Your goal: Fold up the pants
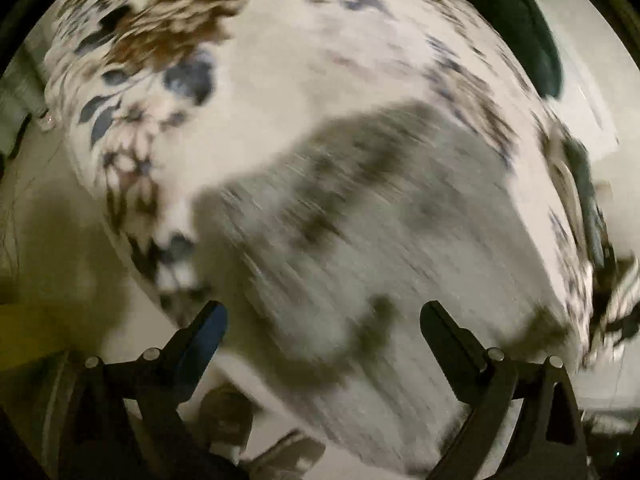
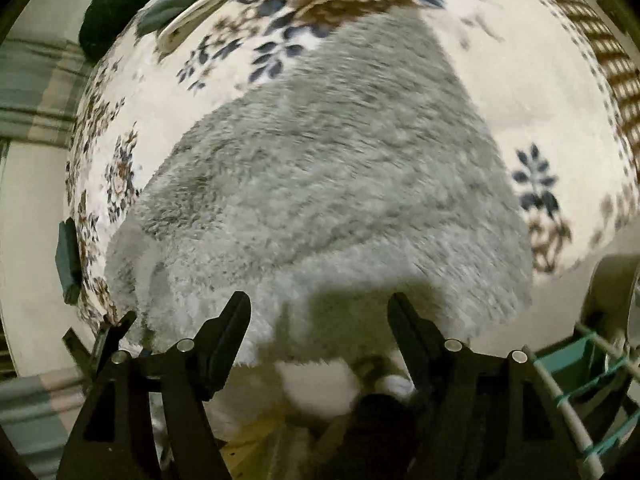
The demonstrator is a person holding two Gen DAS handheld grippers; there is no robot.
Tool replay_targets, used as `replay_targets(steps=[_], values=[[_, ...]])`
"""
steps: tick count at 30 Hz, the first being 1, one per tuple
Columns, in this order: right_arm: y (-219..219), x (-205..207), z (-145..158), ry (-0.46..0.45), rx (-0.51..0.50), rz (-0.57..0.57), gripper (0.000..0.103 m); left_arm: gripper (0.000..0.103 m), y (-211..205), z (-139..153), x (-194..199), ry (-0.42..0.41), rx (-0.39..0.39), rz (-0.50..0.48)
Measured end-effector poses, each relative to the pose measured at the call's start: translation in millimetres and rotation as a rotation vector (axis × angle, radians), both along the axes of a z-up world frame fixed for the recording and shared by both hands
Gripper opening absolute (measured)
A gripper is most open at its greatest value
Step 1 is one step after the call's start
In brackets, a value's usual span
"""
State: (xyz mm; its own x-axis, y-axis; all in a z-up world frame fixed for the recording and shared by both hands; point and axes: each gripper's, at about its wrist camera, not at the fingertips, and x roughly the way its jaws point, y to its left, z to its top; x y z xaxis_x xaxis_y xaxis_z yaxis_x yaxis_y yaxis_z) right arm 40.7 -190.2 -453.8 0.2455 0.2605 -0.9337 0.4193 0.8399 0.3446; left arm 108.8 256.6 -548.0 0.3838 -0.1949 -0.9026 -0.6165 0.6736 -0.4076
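Nearest us, the left gripper [image 1: 323, 316] hangs with its jaws spread wide and nothing between them; the right gripper [image 2: 319, 308] is likewise apart and empty; just beyond both lie the fluffy grey pants [image 2: 332, 168], spread on a flower-patterned cloth [image 2: 552, 112]; a dark green thing [image 1: 540, 48] sits farthest off, too blurred to name.
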Motion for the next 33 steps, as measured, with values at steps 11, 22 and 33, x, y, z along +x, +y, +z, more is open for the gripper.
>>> replay_targets(steps=[11,22,33], values=[[51.2,37.8,-38.7,-0.009,-0.173,0.118,0.073,0.026,-8.9,32.5,18.9,-0.237,0.111,-0.017],[17.1,31.2,-43.3,-0.031,-0.074,0.063,0.073,0.024,-126.8,215.6,9.9,-0.553,0.197,-0.287],[-117.4,-53.6,-7.8,-0.027,-0.092,-0.119,0.073,0.024,-385.2,209.6,33.7,-0.496,0.044,-0.677]])
